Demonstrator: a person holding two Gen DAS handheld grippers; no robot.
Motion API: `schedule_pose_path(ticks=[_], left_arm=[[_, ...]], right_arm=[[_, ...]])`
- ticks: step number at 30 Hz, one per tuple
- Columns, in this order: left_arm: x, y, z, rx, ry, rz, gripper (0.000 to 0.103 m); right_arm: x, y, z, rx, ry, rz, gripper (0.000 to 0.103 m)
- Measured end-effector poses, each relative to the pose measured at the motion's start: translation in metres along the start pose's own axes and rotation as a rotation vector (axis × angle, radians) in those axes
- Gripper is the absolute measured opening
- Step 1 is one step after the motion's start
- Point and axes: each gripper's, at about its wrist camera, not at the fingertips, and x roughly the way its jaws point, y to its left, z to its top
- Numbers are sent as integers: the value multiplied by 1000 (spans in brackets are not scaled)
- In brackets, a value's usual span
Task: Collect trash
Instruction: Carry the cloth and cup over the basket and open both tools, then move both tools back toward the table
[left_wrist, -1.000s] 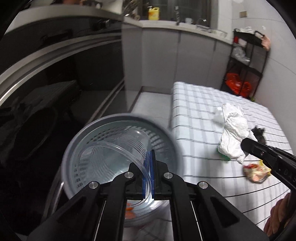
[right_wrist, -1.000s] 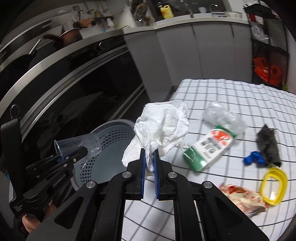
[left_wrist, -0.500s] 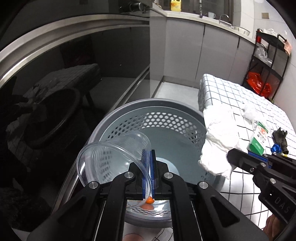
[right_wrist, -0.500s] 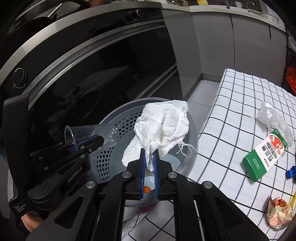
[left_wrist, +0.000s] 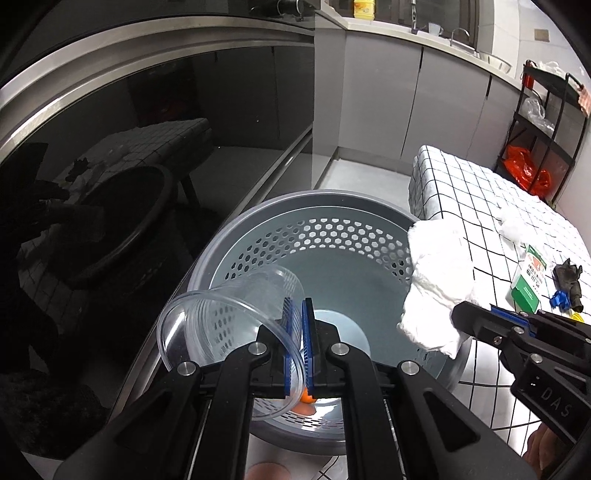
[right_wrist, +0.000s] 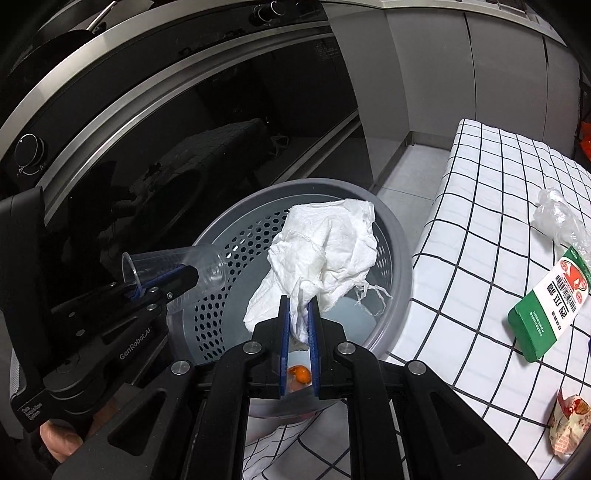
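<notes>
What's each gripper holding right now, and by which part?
Left gripper pinches the clear plastic cup by its rim wall; right gripper clamps a bunched lower edge of the white crumpled tissue.

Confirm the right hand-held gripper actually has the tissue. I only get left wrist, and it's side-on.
Observer: Yes. The right hand-held gripper is shut on the tissue, pinching its lower tail. The bulk stands above the pads.
Operator: Is it lined up with the basket?
Observer: In the right wrist view the tissue sits in front of the basket opening, inside the rim outline.
Operator: Any trash on the table I can't see?
Observer: A crumpled snack wrapper, nearer the camera than the carton.
</notes>
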Motion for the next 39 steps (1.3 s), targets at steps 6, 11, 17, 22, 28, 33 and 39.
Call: schedule_pose_path(ticks=[6,11,17,22,28,33,39], left_arm=[[5,6,0,-22,22,-2,12],[3,8,0,-33,6,6,46],[0,7,1,-33,-3,8,48],[-2,7,1,-35,-6,6,48],[-7,1,2,-26,-22,2,52],[-11,-6,3,-15,-32,-14,53],[-16,-21,3,7,-44,-32,54]], right_arm=[[-7,-6,1,17,-32,7,45],[-8,-8,2,21,-33,5,45],[-9,-8,2,24,-36,3,45],[-12,-9,0,29,-40,3,45],[-16,-9,-4,20,-43,-14,45],[-24,-11,-9,17,-54,-37,45],[-40,-22,-18,36,-72,-65,45]])
